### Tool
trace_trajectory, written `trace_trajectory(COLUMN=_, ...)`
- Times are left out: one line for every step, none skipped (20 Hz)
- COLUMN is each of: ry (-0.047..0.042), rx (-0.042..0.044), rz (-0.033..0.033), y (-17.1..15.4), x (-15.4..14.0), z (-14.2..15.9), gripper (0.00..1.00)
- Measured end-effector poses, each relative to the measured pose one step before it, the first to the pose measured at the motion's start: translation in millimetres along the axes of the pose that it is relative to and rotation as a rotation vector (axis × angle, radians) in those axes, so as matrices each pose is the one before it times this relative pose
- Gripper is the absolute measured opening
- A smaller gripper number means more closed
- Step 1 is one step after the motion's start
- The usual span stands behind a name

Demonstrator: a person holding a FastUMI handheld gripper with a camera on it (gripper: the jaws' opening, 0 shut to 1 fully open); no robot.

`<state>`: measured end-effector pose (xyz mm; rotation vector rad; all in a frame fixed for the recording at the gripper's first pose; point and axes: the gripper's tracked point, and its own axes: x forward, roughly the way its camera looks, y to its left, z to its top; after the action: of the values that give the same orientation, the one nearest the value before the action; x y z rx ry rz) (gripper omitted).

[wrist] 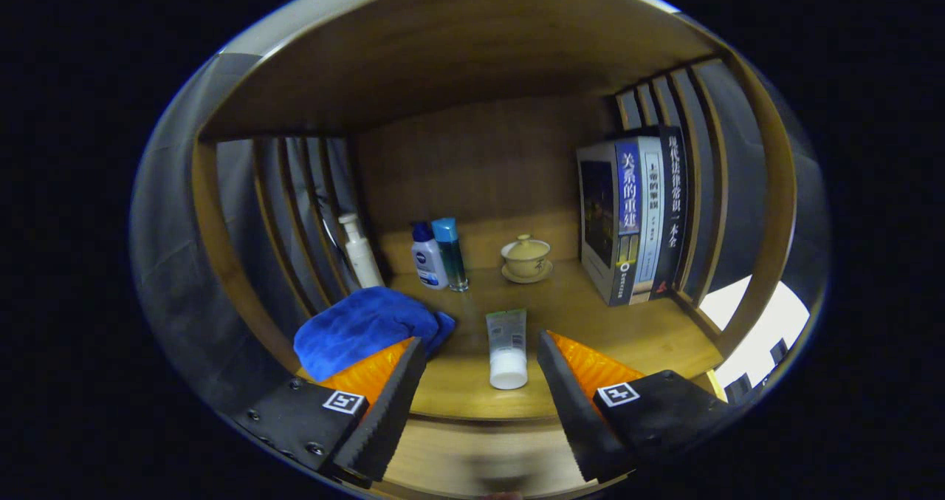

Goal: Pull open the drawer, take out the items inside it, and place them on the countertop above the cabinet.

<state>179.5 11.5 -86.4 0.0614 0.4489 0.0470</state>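
A wooden cabinet nook fills the middle of the frame, its tabletop (590,323) running from the back wall down toward the lower centre. The claw (480,356) sits at the bottom of the frame with its two fingers spread wide apart, holding nothing. At right centre, a row of books (635,219) stands upright against the slatted side. A blue cloth (362,326) lies crumpled at lower left, touching the left finger (391,404). A white tube (507,348) lies on the tabletop between the fingers, cap toward the camera. Near the back wall sit a lidded cup on a saucer (526,258), a white pump bottle (360,252) at left, and two small bottles (437,256) side by side.
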Motion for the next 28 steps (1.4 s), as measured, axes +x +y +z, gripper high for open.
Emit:
trace_trajectory(ry=-0.01854, rx=-0.01390, rz=0.00378, y=4.32, x=-10.55, z=2.00, gripper=0.99)
trace_trajectory(ry=-0.01629, rx=-0.01250, rz=0.00137, y=4.49, x=-9.99, z=0.61, gripper=0.98)
trace_trajectory(ry=-0.01806, rx=-0.01158, rz=-0.00223, y=3.33, x=-10.37, z=0.73, gripper=0.99)
trace_trajectory(ry=-0.01969, rx=-0.01329, rz=-0.00026, y=3.60, x=-9.34, z=1.02, gripper=0.99)
trace_trajectory(ry=-0.01444, rx=-0.01303, rz=0.00016, y=3.54, x=-9.11, z=-0.29, gripper=0.99)
trace_trajectory(ry=-0.01003, rx=-0.00608, rz=0.00082, y=3.92, x=-8.65, z=-2.87, gripper=0.98)
trace_trajectory(ry=-0.00675, rx=-0.00084, rz=0.00507, y=5.00, x=-7.80, z=-2.63, gripper=0.98)
trace_trajectory(ry=-0.00355, rx=-0.00021, rz=0.00625, y=4.05, x=-8.93, z=-3.27, gripper=0.98)
trace_trajectory(ry=-0.00688, rx=0.00172, rz=0.00138, y=2.98, x=-7.46, z=-2.48, gripper=0.98)
trace_trajectory(ry=-0.00868, rx=0.00161, rz=0.00542, y=2.44, x=-6.68, z=-3.07, gripper=0.98)
trace_trajectory(ry=-0.00981, rx=-0.00112, rz=0.00320, y=1.58, x=-4.78, z=-3.71, gripper=0.98)
trace_trajectory(ry=-0.01015, rx=-0.00322, rz=-0.00607, y=-0.27, x=-6.24, z=-3.23, gripper=0.98)
trace_trajectory(ry=-0.01061, rx=-0.00328, rz=-0.00805, y=-0.38, x=-5.62, z=-4.10, gripper=0.98)
trace_trajectory(ry=-0.00722, rx=-0.00323, rz=-0.00740, y=-1.12, x=-4.96, z=-5.95, gripper=0.98)
trace_trajectory(ry=-0.00018, rx=0.00078, rz=-0.00859, y=-1.30, x=-6.07, z=-7.08, gripper=0.98)
trace_trajectory(ry=0.00559, rx=0.01501, rz=0.00393, y=2.28, x=-6.11, z=-8.87, gripper=0.98)
trace_trajectory(ry=0.00781, rx=0.01675, rz=0.01060, y=3.01, x=-5.06, z=-8.63, gripper=0.99)
trace_trajectory(ry=0.00689, rx=0.01582, rz=0.00910, y=1.17, x=-5.55, z=-8.51, gripper=0.99)
trace_trajectory(ry=0.00504, rx=0.00893, rz=0.00104, y=-0.88, x=-4.49, z=-8.85, gripper=0.99)
trace_trajectory(ry=0.00409, rx=0.00198, rz=-0.00316, y=-3.20, x=-3.99, z=-7.72, gripper=0.99)
trace_trajectory(ry=0.00251, rx=-0.00408, rz=-0.01006, y=-3.24, x=-3.59, z=-8.13, gripper=0.99)
trace_trajectory(ry=0.00543, rx=-0.00666, rz=-0.01286, y=-3.90, x=-4.05, z=-8.11, gripper=0.99)
trace_trajectory(ry=0.00530, rx=-0.00313, rz=-0.01116, y=-3.80, x=-5.11, z=-7.65, gripper=0.99)
trace_trajectory(ry=0.00502, rx=-0.00439, rz=-0.00847, y=-3.28, x=-3.18, z=-8.29, gripper=0.99)
trace_trajectory(ry=0.00503, rx=0.00767, rz=-0.00374, y=-1.94, x=-3.83, z=-8.83, gripper=0.99)
trace_trajectory(ry=0.01296, rx=0.00822, rz=0.00194, y=-0.36, x=-2.35, z=-10.52, gripper=0.99)
trace_trajectory(ry=0.02350, rx=0.00408, rz=0.00379, y=-0.15, x=-0.55, z=-12.90, gripper=0.99)
trace_trajectory(ry=0.02831, rx=-0.00237, rz=0.00564, y=0.72, x=-0.01, z=-14.04, gripper=0.99)
